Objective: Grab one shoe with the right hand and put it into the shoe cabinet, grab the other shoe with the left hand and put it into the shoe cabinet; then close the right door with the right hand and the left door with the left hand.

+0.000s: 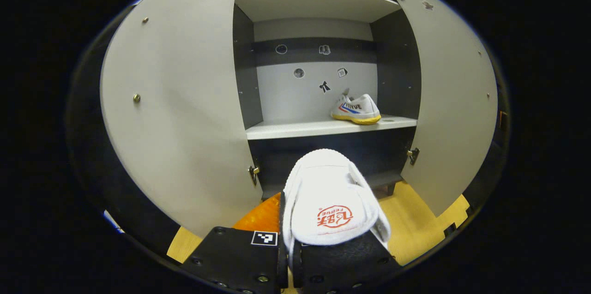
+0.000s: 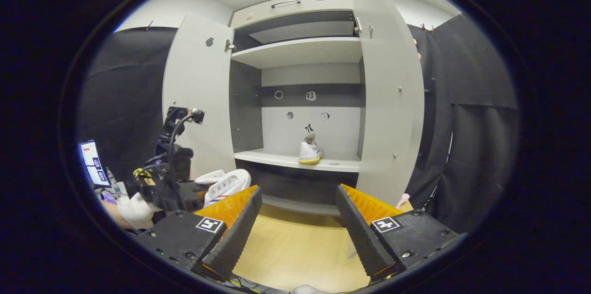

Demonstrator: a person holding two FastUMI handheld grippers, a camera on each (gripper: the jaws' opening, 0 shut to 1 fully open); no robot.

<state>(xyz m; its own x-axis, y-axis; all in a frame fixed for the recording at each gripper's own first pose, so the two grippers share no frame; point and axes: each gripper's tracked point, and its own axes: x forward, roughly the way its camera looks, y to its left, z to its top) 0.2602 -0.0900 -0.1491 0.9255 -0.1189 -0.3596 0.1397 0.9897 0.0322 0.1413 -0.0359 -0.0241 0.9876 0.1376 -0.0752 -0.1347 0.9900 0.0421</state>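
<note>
One white canvas shoe with a yellow sole [image 1: 356, 109] already sits on the middle shelf [image 1: 323, 128] of the grey shoe cabinet, right of centre. Its white mate [image 1: 328, 201] is clamped in the left tool [image 1: 295, 257], apparently by the heel, low before the open doors. The right tool [image 2: 298, 220] hangs wide open, empty. Next: lift and carry it onto that shelf's free left side.

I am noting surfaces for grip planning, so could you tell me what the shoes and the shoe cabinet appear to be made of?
Shoe on the shelf: looks like white canvas with a yellowish rubbery sole, from its matt upper and glossier edge.
Held shoe, in the left tool: white woven-looking fabric, matt.
Shoe cabinet: probably laminated board, smooth matt grey with metal hinges and screws.
</note>
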